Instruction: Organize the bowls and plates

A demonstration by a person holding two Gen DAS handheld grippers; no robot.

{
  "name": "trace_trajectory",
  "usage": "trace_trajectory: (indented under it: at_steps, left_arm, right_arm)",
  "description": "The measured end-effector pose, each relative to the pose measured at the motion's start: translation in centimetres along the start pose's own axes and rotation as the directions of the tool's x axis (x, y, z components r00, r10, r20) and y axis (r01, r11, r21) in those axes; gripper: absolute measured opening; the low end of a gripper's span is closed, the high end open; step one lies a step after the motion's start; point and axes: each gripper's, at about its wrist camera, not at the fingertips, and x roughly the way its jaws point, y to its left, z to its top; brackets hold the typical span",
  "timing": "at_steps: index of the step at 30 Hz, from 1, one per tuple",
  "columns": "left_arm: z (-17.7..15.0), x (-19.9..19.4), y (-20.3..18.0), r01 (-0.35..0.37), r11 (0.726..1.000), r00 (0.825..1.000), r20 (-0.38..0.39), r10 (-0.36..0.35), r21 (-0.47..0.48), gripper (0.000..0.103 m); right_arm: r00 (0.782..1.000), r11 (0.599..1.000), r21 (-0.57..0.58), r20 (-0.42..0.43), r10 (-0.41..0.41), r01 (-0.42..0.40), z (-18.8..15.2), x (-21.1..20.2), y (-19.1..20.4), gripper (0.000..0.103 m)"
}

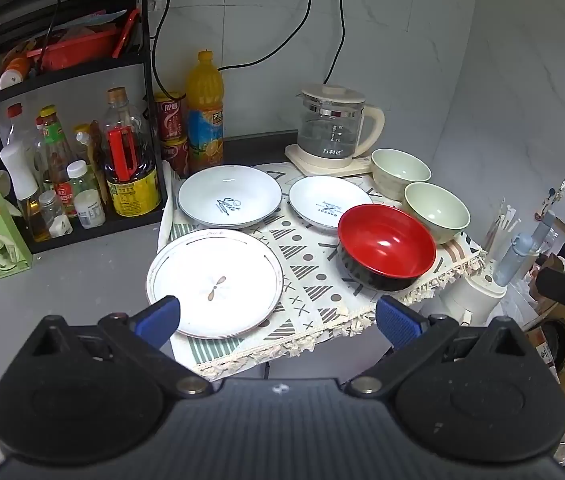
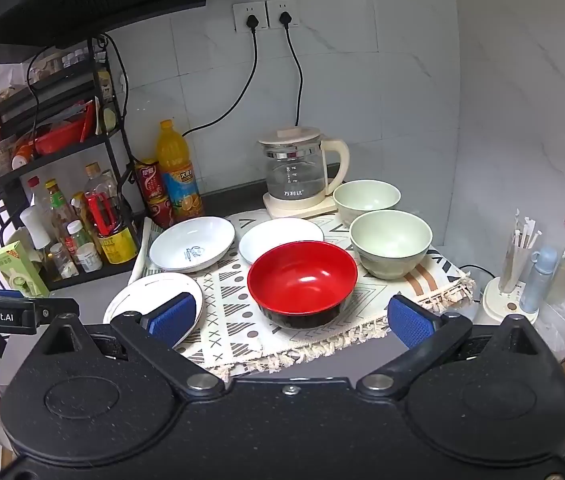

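— Where's the crockery sitting?

— All on the patterned cloth (image 1: 306, 280) spread over the grey tabletop (image 1: 82, 280). The flat plate (image 1: 214, 282) lies at the near left corner. Behind it is a deep white dish (image 1: 229, 196), and beside that a smaller white dish (image 1: 324, 202).

— And the bowls?

— The red bowl (image 2: 302, 280) stands near the front edge, just in front of the smaller dish. Two pale green bowls (image 2: 391, 242) sit at the right, one behind the other (image 2: 366, 196), next to the glass kettle (image 2: 296, 172).

— Are the tools holding anything?

— No. The left gripper (image 1: 278, 316) hovers over the near edge with its blue fingers (image 1: 160, 314) spread wide, nothing between them. The right gripper (image 2: 296, 318) is the same, fingers (image 2: 410, 322) fully parted, empty, in front of the red bowl.
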Motion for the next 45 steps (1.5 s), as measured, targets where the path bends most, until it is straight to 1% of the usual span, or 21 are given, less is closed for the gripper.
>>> trace_trajectory:
  at_steps: [6,7,9,13,14,15,20,26,45]
  left_arm:
    - [0.0,-0.2,0.7,-0.001,1.000,1.000,0.003,0.001,-0.003,0.103]
    - [0.1,-0.2,0.1,-0.009,1.000,1.000,0.000,0.009,0.000,0.103]
    - [0.2,-0.2,0.2,-0.003,1.000,1.000,-0.002,0.003,-0.009,0.103]
    - [0.2,-0.4,0.5,0.000,1.000,1.000,0.013,0.000,-0.015,0.103]
    - [0.1,-0.5,0.3,-0.004,1.000,1.000,0.014,0.004,-0.017,0.103]
    - [-0.5,-0.5,-0.3,-0.006,1.000,1.000,0.017,0.007,-0.017,0.103]
    - [-0.7,-0.4,-0.5,-0.008,1.000,1.000,0.019,0.008,-0.023,0.103]
    - [-0.9,-0.4,-1.3,-0.008,1.000,1.000,0.015,0.009,-0.020,0.103]
    - [-1.1,-1.4,-1.3,-0.029,0.998,0.999,0.013,0.030,-0.056,0.103]
  right_arm:
    - [1.000,1.000,0.007,-0.004,0.001,-0.001,-0.1,0.1,0.2,0.103]
    - [1.000,1.000,0.008,-0.005,0.009,-0.009,-0.2,0.1,0.0,0.103]
    - [1.000,1.000,0.007,-0.003,0.013,-0.013,0.0,0.0,0.1,0.103]
    - [1.000,1.000,-0.003,0.012,0.006,-0.006,-0.2,-0.1,0.8,0.103]
    - [1.000,1.000,0.002,0.010,0.009,-0.009,-0.3,-0.3,0.0,0.103]
    - [1.000,1.000,0.001,0.005,0.005,-0.005,-0.4,-0.3,0.1,0.103]
    - [1.000,1.000,0.001,-0.005,0.002,-0.002,-0.8,-0.2,-0.1,0.103]
    - [1.000,1.000,0.001,-0.012,0.025,-0.025,-1.0,-0.4,-0.4,0.103]
    - [0.999,0.999,-0.004,-0.036,0.032,-0.032,-1.1,-0.6,-1.3,0.103]
